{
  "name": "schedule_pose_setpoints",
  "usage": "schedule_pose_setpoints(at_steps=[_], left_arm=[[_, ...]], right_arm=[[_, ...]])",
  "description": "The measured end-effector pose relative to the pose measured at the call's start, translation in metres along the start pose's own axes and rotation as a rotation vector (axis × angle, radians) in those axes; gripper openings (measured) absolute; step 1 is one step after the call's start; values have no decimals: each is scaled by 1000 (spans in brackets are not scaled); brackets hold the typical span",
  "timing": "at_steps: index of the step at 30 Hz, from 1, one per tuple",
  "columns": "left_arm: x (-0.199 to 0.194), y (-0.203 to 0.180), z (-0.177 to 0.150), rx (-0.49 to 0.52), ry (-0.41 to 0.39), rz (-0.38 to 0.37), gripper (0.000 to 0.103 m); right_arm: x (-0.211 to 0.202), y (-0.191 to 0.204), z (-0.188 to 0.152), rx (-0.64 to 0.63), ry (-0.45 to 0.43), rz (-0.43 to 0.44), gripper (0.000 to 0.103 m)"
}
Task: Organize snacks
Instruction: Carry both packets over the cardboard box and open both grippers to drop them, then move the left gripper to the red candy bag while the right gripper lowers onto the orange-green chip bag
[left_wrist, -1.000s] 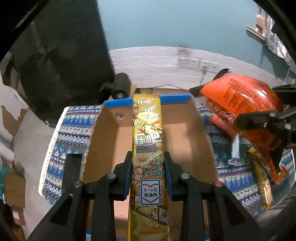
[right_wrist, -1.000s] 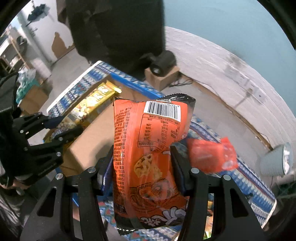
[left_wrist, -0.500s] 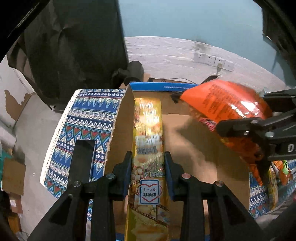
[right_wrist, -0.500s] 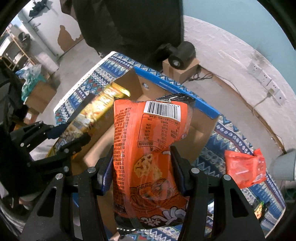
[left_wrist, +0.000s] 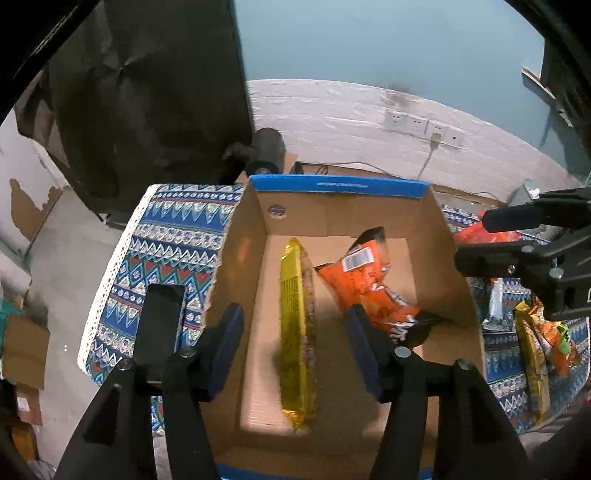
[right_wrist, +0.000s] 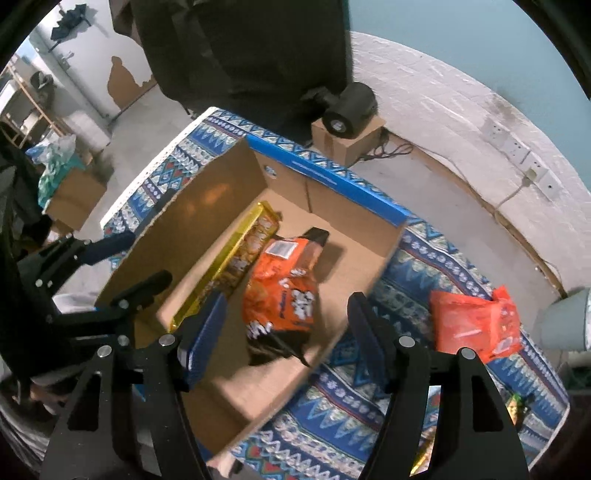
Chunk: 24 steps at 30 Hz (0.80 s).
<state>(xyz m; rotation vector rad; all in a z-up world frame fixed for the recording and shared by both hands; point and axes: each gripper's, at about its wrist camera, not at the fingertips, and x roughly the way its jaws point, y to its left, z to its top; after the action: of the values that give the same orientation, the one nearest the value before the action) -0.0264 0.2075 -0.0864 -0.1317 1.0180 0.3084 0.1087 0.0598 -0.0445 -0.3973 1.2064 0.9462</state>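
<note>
Though just spread wide, both tongs (left_wrist: 293, 347) (right_wrist: 284, 332) empty above boxed snack packets (left_wrist: 295, 325).

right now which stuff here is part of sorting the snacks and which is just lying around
Part of the job:
- cardboard box
- long yellow snack pack
- orange snack bag
- red packet on the cloth
- loose snacks beside the box

Just lying about:
- patterned cloth
- black lamp
- wall sockets

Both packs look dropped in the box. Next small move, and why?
Probably lift the right gripper clear and swing toward the red packet on the cloth. Both jaws have just opened; the yellow pack and orange bag lie free in the box.
</note>
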Motion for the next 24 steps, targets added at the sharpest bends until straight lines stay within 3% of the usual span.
schedule_pose_setpoints(at_steps=[24], left_arm=[[-24, -107, 4, 205, -30, -107, 71]], right_arm=[[-68, -97, -85, 137, -58, -101, 71]])
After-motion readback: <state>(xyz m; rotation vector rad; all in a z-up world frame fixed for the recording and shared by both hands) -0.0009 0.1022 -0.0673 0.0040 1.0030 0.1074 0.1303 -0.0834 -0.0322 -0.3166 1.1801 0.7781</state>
